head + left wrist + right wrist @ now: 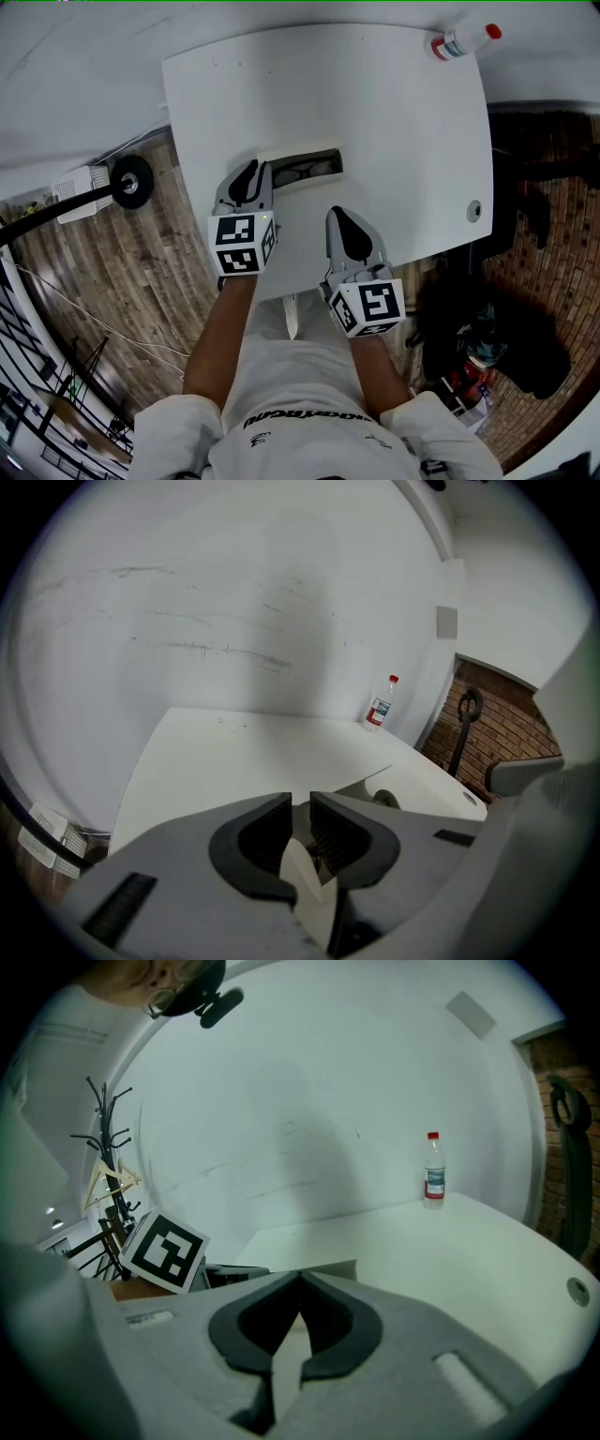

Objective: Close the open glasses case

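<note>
The open glasses case [302, 167] lies on the white table [403, 131], its cream lid [377, 778] raised and a pair of glasses [311, 171] inside. My left gripper [256, 171] is at the case's left end. In the left gripper view its jaws [301, 810] stand a narrow gap apart, and the case's end appears pinched between them. My right gripper [337, 216] hovers just in front of the case, closer to me. Its jaws [300, 1283] meet at the tips with nothing between them, and the case lid's edge [328, 1267] shows just beyond.
A plastic bottle with a red cap [461, 41] lies at the table's far right corner. A round cable hole [474, 210] sits near the right edge. Wood floor, a lamp base [131, 180] and dark bags [487, 347] surround the table.
</note>
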### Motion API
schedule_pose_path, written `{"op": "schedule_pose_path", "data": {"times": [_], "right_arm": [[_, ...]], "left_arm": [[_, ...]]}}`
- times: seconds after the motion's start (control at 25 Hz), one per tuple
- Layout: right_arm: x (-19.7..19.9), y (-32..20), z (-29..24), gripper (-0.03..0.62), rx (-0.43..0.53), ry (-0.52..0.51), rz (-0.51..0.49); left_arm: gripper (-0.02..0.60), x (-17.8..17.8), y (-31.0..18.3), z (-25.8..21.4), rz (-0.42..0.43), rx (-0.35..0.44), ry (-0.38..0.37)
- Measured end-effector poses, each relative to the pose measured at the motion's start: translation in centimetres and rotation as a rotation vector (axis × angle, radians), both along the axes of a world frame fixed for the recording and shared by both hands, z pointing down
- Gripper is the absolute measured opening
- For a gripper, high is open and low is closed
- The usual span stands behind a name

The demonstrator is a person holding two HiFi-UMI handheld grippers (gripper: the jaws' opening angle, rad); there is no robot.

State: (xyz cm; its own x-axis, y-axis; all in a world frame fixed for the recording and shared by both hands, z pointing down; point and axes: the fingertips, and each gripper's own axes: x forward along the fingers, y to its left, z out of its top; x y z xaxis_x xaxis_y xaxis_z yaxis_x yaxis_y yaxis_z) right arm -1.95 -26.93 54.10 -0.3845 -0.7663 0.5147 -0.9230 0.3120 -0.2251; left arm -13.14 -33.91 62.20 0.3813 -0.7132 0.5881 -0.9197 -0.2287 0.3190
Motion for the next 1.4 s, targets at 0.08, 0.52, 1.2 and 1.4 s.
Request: {"op": "schedule_pose_path", "data": {"times": [0.08, 0.52, 1.2, 1.4], "right_arm": [[-0.2, 0.1, 0.1, 0.000, 0.000, 0.000, -0.006], [-0.4, 0.4, 0.4, 0.000, -0.004, 0.007, -0.016], [0.2, 1.7, 0.7, 0.000, -0.008, 0.008, -0.029], [0.3, 2.0, 0.7, 0.000, -0.009, 0.011, -0.035]], "left_arm": [[0.057, 0.0, 0.2, 0.0, 0.002, -0.003, -0.001], [0.055, 0.2, 1.1, 0.0, 0.009, -0.006, -0.001], [0.055, 0.7, 2.8, 0.2, 0.022, 0.004, -0.038], [0.055, 0.9, 3.2, 0.3, 0.023, 0.007, -0.042]]}}
